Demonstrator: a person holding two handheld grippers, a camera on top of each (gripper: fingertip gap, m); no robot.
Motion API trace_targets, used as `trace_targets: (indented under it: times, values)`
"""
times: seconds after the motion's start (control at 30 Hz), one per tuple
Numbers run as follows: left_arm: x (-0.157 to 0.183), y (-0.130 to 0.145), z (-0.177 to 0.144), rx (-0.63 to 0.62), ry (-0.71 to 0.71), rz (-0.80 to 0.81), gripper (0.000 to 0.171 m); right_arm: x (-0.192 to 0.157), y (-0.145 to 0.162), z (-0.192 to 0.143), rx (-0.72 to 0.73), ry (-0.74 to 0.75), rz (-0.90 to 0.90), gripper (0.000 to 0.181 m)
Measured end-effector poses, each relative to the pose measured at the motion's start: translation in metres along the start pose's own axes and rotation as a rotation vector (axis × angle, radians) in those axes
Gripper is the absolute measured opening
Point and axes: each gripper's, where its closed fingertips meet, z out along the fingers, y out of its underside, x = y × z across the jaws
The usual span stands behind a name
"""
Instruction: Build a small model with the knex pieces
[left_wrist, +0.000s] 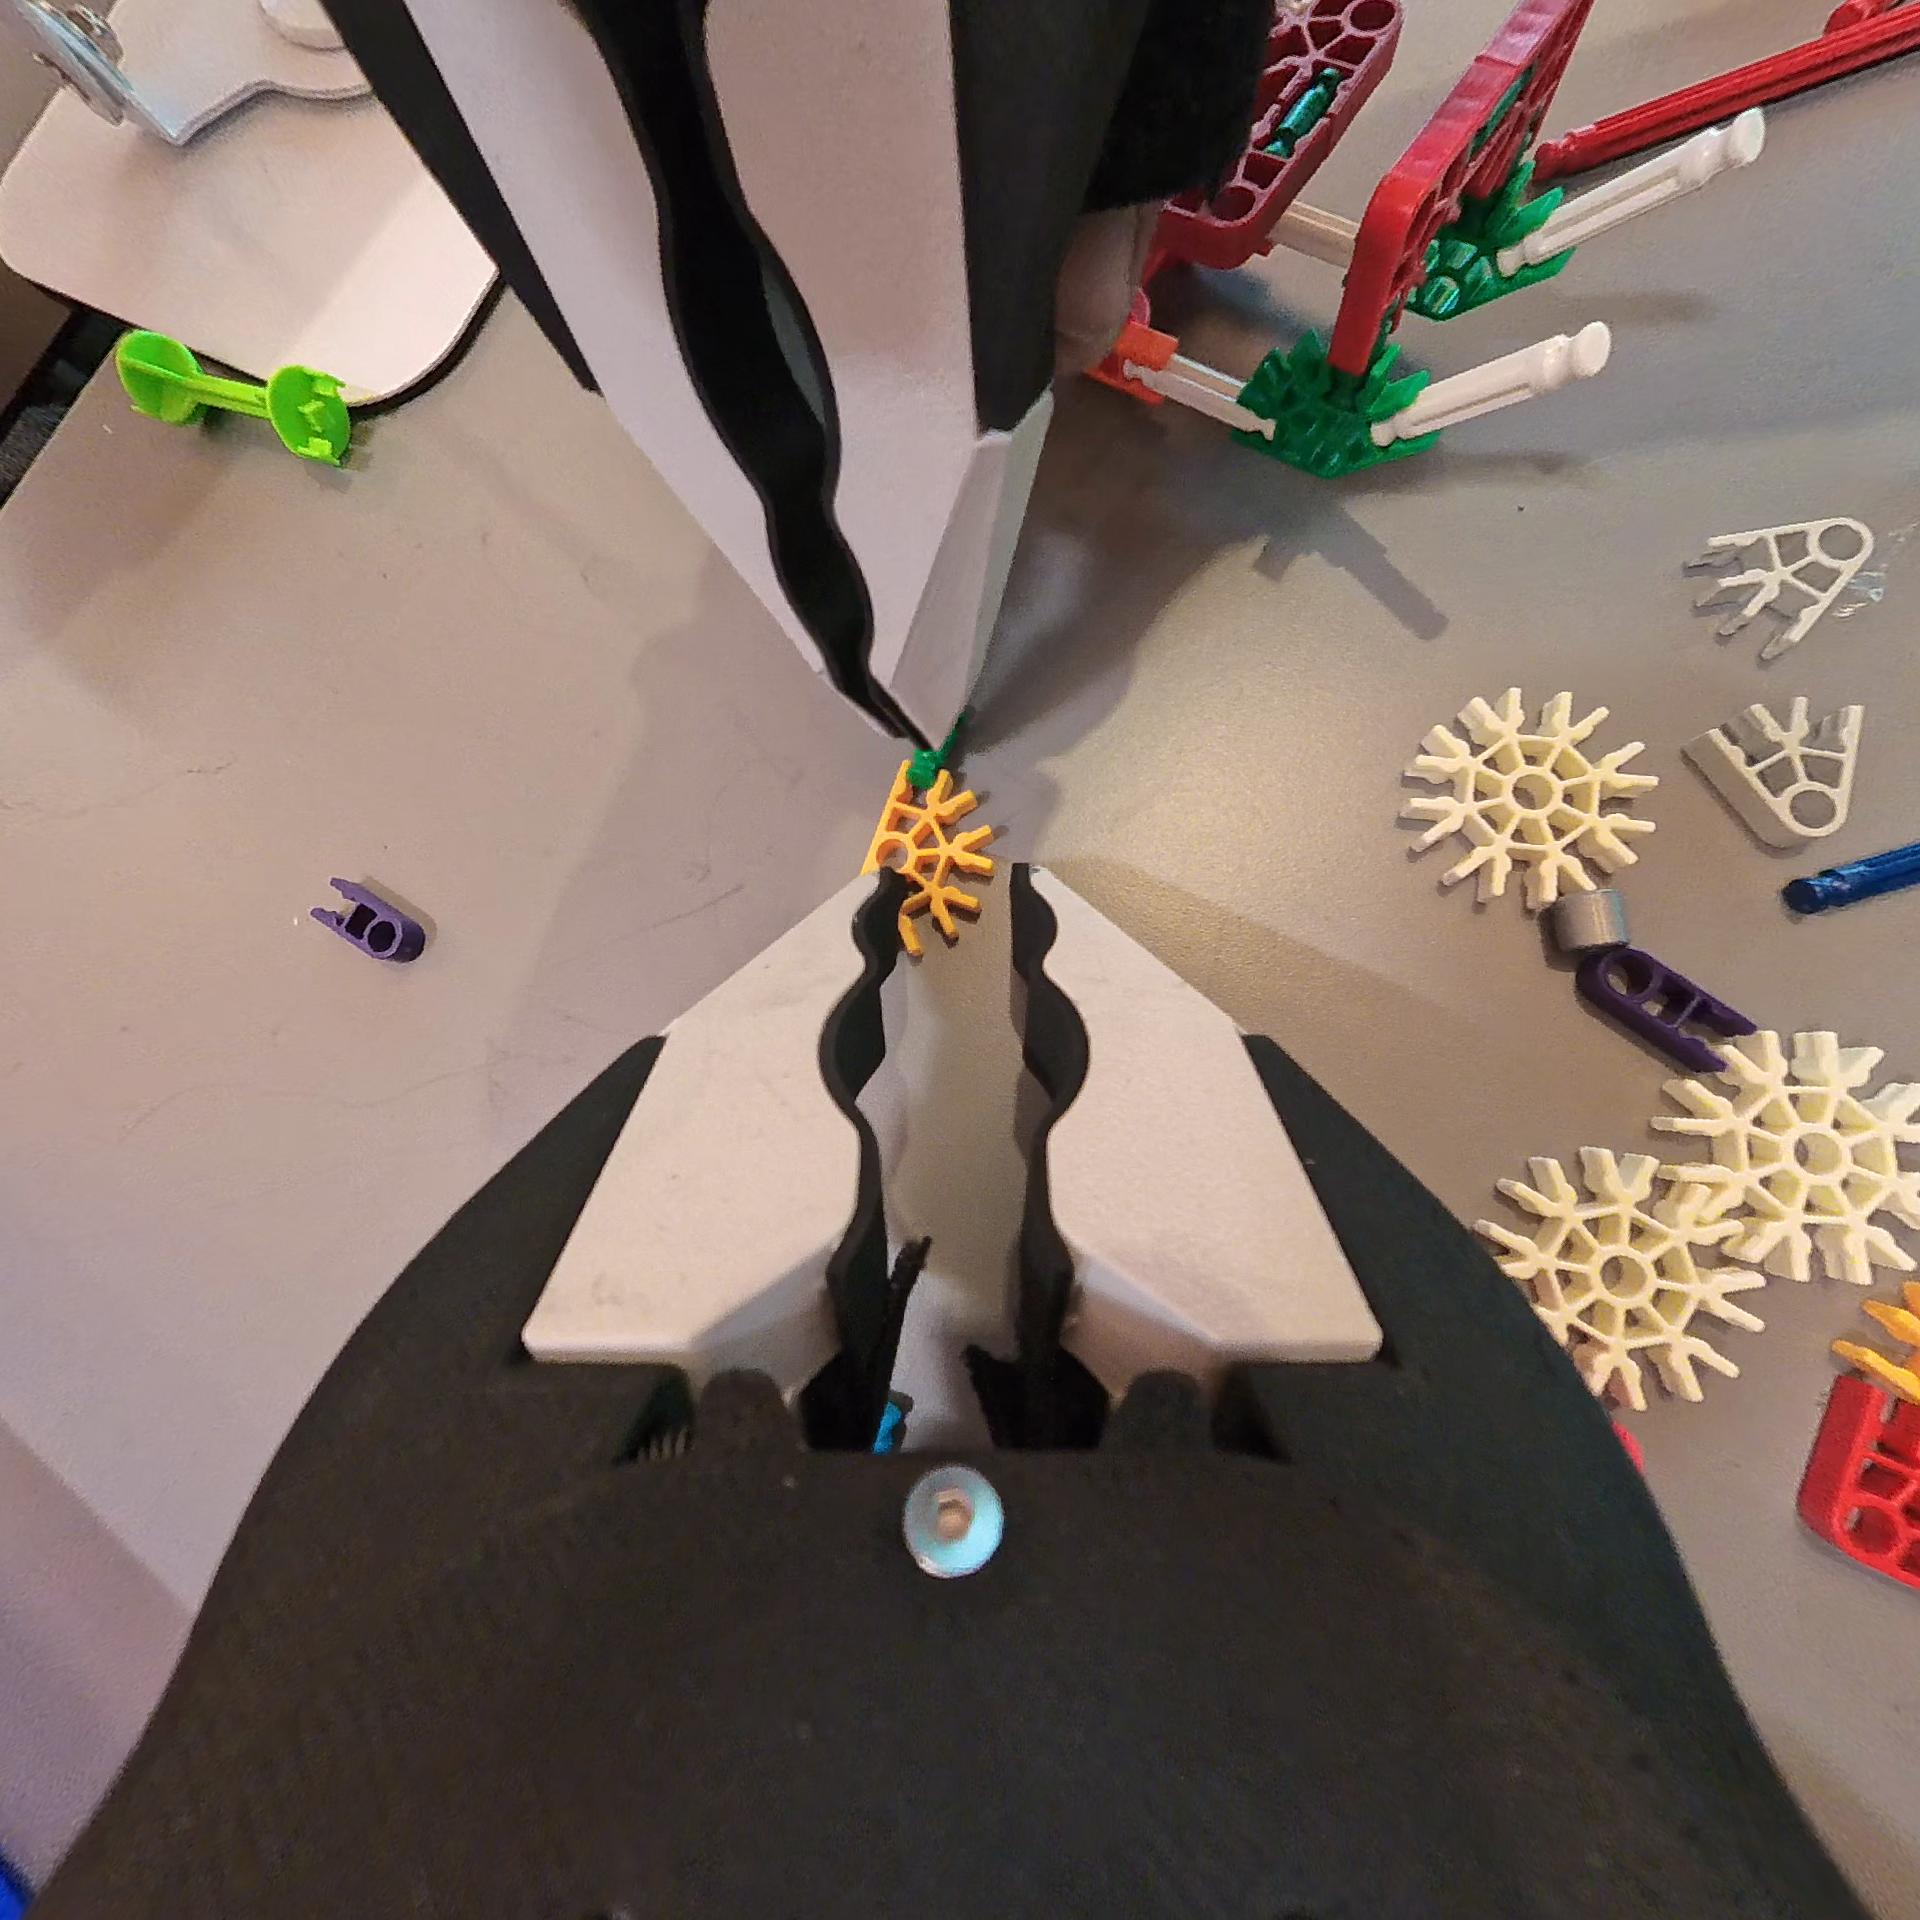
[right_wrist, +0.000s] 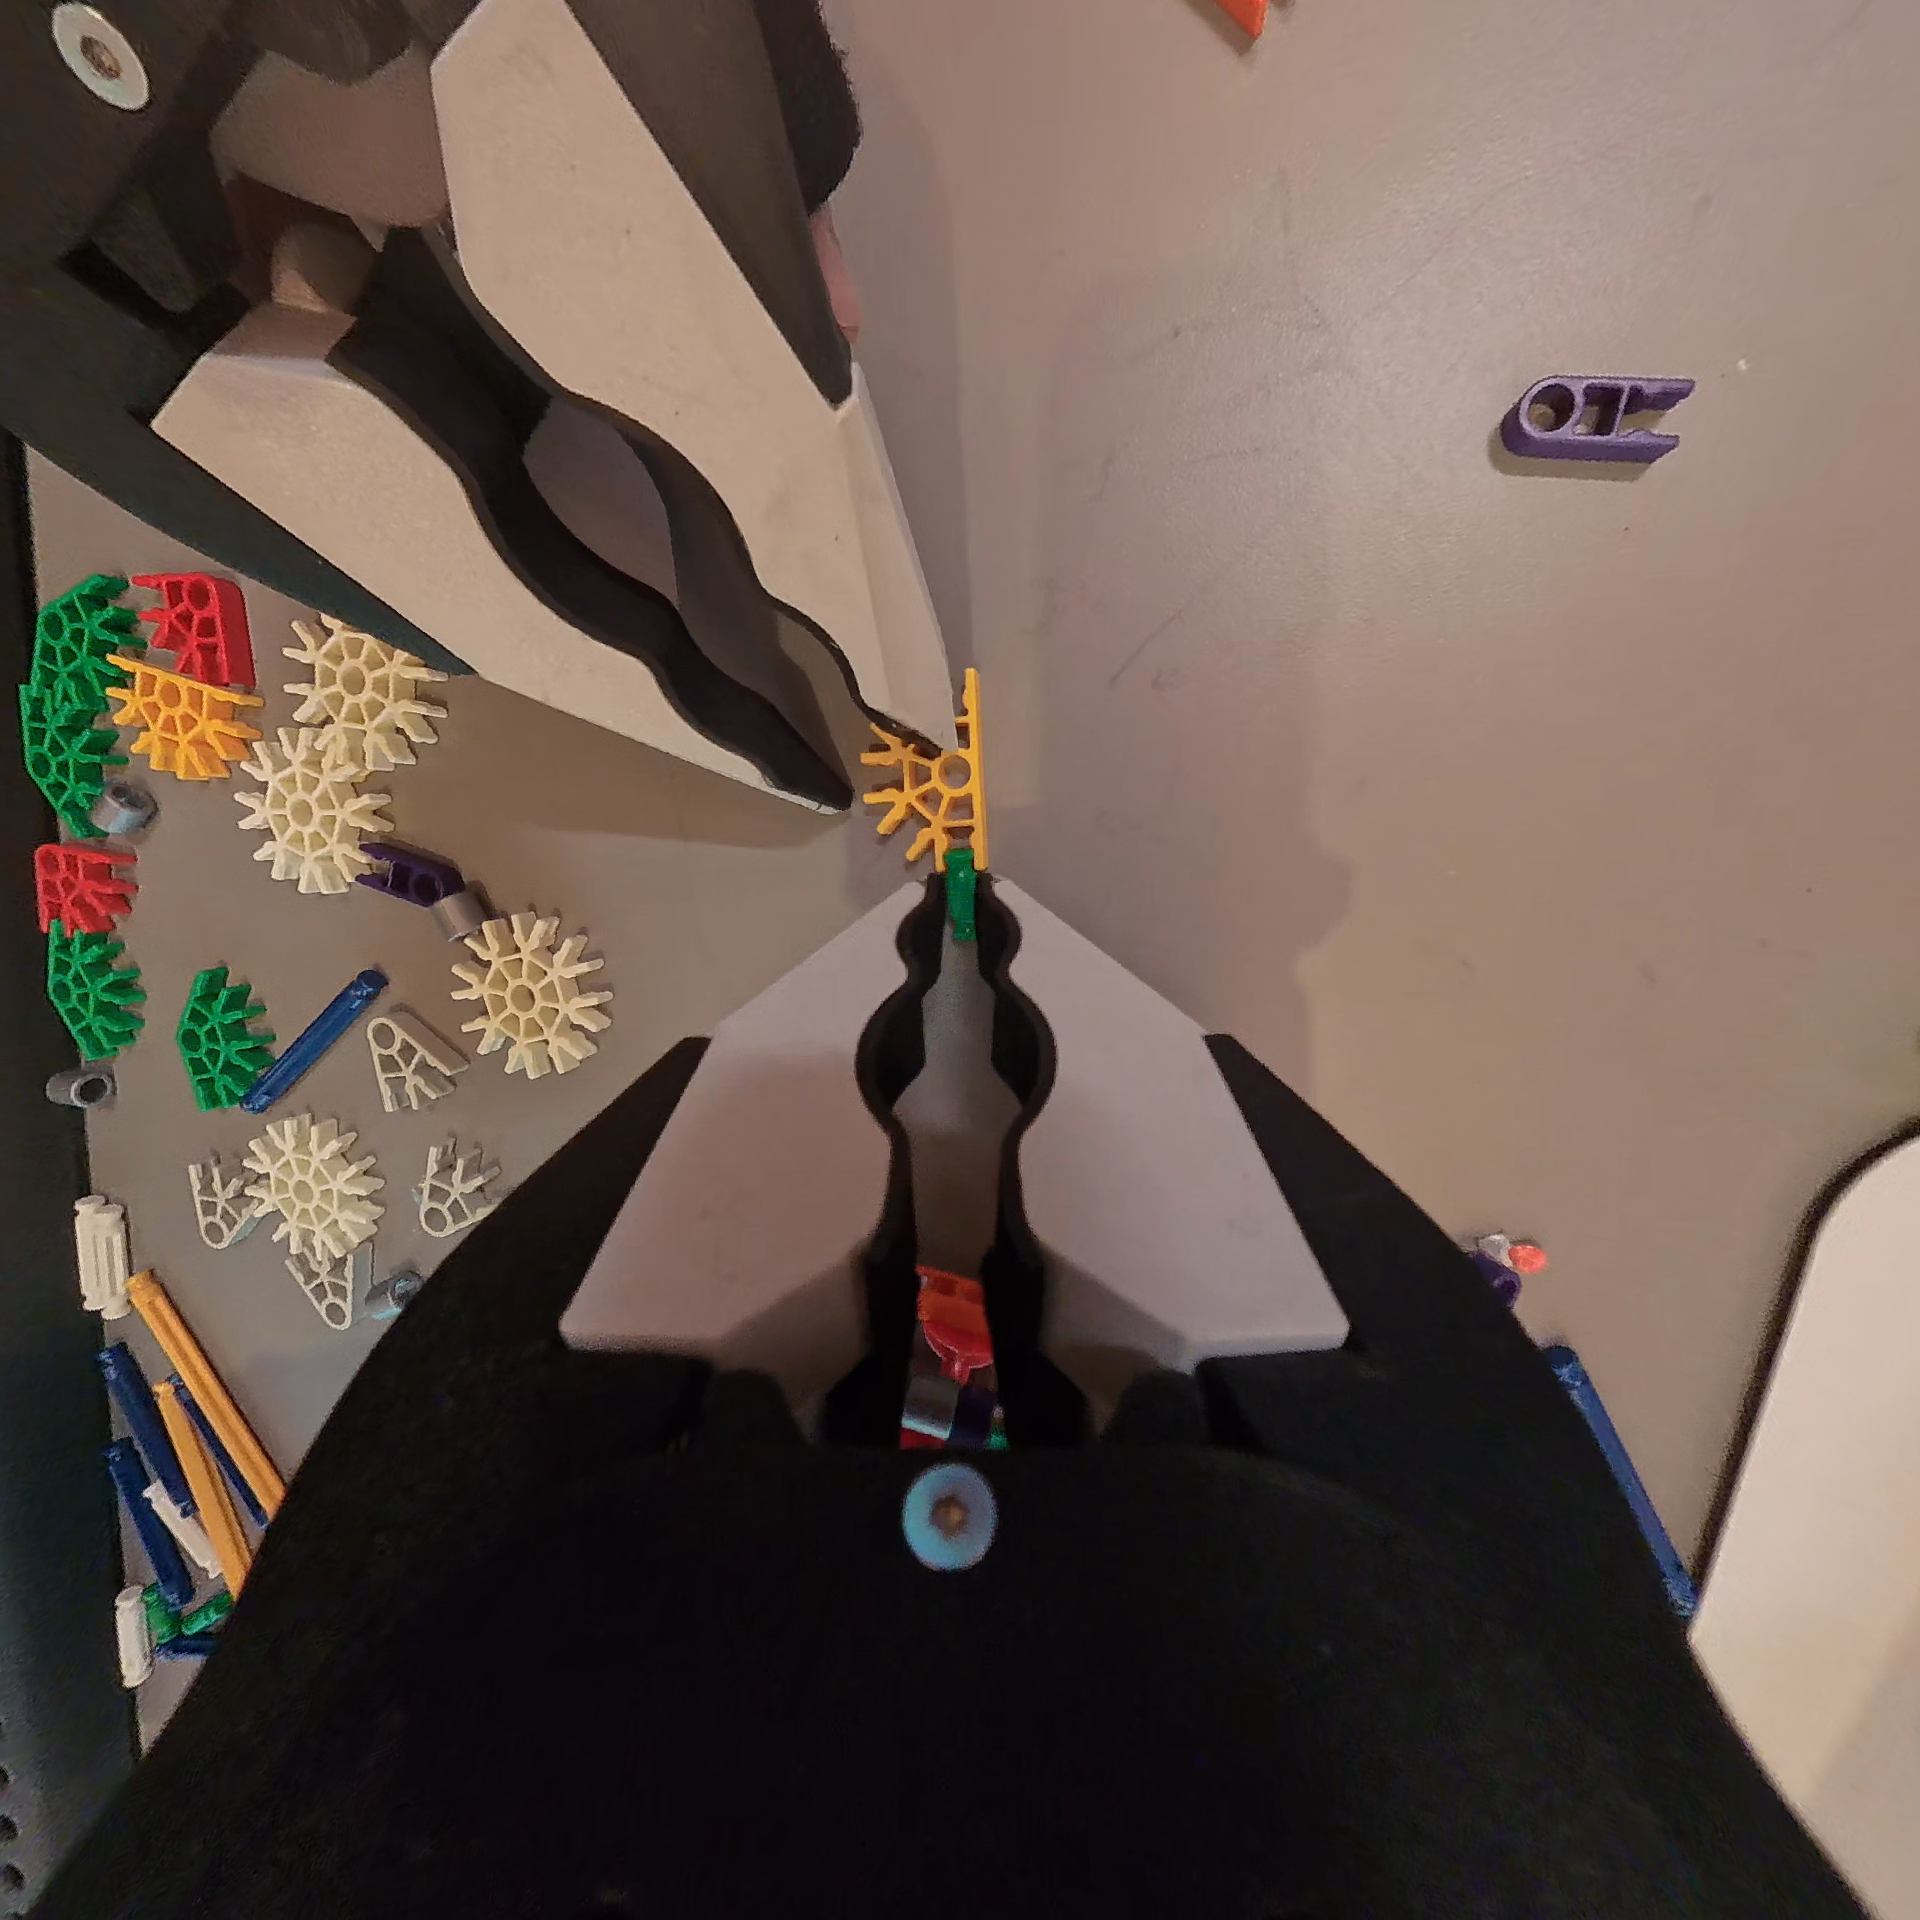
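Observation:
My left gripper (left_wrist: 948, 883) is shut on a small yellow half-round connector (left_wrist: 928, 852) and holds it above the grey table (left_wrist: 520, 727). My right gripper (right_wrist: 961, 894) is shut on a short green rod (right_wrist: 961, 891). The rod's far end touches a slot at the edge of the yellow connector (right_wrist: 935, 781). In the left wrist view the right gripper (left_wrist: 935, 732) comes down from the top, with the green rod (left_wrist: 940, 753) at its tips. In the right wrist view the left gripper (right_wrist: 894, 758) reaches in from the upper left.
White snowflake connectors (left_wrist: 1527, 795) and grey connectors (left_wrist: 1787, 582) lie to the right. A red, green and white built frame (left_wrist: 1403, 260) stands at the back right. A purple clip (left_wrist: 369, 920) and a lime piece (left_wrist: 234, 395) lie to the left. Loose rods (right_wrist: 197, 1382) lie by the table edge. Both grippers' tips are close together, under 4 cm apart.

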Motion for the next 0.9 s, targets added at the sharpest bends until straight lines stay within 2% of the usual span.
trace_targets:
  times: [0.57,0.9]
  values:
    - [-0.0011,-0.0004,0.0004,0.003,0.007,0.006,0.018,0.0002,0.0017,0.0057,-0.079,0.009,-0.056,0.003]
    - [-0.0016,-0.0003,0.0006,0.004,0.010,0.012,0.019,0.0012,0.0009,0.0056,-0.065,-0.013,-0.009,0.004]
